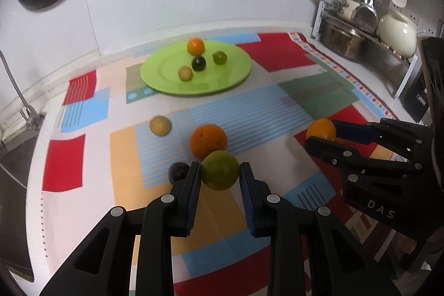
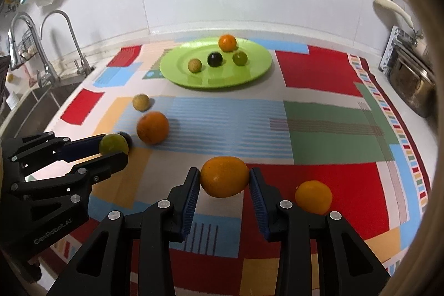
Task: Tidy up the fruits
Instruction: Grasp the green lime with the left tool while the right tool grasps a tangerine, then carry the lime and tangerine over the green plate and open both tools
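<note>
The left claw (image 1: 220, 171) is closed on a green fruit (image 1: 220, 170), its blue pads pressed to the fruit's two sides, so the fruit sits right between the fingertips, near the table's front edge towards the left. Just behind the held fruit, partly hidden by it, lies a large orange (image 1: 208, 142) on the patterned cloth (image 1: 277, 113). A small dark fruit (image 1: 179, 172) lies on the cloth against the outer side of the left finger, and a tan fruit (image 1: 160, 125) lies further back and to the left, apart from the claw.

The right claw (image 2: 224, 181) is closed on an orange fruit (image 2: 224, 176), held crosswise between its pads, towards the table's front edge and right of the left claw. A second loose orange (image 2: 313, 197) lies on the cloth just beside the right finger's outer side; whether it touches the finger cannot be told.

Towards the table's back edge stands a green plate (image 1: 230, 79), well apart from both claws. On it lie four small fruits: an orange one (image 1: 196, 46) at the rear, a dark one (image 1: 198, 63) in the middle, a green one (image 1: 220, 57) to its right and a tan one (image 1: 185, 73) to its left.
</note>
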Tool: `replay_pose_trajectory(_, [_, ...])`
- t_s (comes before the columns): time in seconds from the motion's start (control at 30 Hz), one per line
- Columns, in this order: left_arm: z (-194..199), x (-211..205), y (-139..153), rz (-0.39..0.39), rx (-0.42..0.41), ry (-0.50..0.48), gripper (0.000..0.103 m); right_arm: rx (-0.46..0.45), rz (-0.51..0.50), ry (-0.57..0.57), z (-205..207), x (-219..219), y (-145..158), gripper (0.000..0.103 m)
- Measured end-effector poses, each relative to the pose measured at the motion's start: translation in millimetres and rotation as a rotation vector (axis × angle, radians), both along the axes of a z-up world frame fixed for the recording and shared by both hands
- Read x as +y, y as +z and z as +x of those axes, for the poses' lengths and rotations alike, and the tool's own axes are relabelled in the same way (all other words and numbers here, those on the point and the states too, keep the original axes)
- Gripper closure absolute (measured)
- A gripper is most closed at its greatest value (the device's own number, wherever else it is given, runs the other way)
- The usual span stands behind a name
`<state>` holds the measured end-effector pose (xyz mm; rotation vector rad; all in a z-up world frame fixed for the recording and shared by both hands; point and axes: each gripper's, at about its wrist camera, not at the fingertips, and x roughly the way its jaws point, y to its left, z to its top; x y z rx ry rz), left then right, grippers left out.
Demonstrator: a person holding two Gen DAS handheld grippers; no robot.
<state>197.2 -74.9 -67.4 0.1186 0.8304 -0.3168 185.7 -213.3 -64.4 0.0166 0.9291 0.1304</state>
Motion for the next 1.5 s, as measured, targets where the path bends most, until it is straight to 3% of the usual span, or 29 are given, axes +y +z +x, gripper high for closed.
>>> replay_pose_trajectory(0.9, [25,18,75,-0.001,-0.213,0.037,0.074,-0.228,-0.024,0.022,28,17,74,0.065])
replay_pose_trajectory(1.5, [92,17,97,-0.017,-0.21,0.046,0.075,-0.207,-0.006,0.041,101,10,86,0.065])
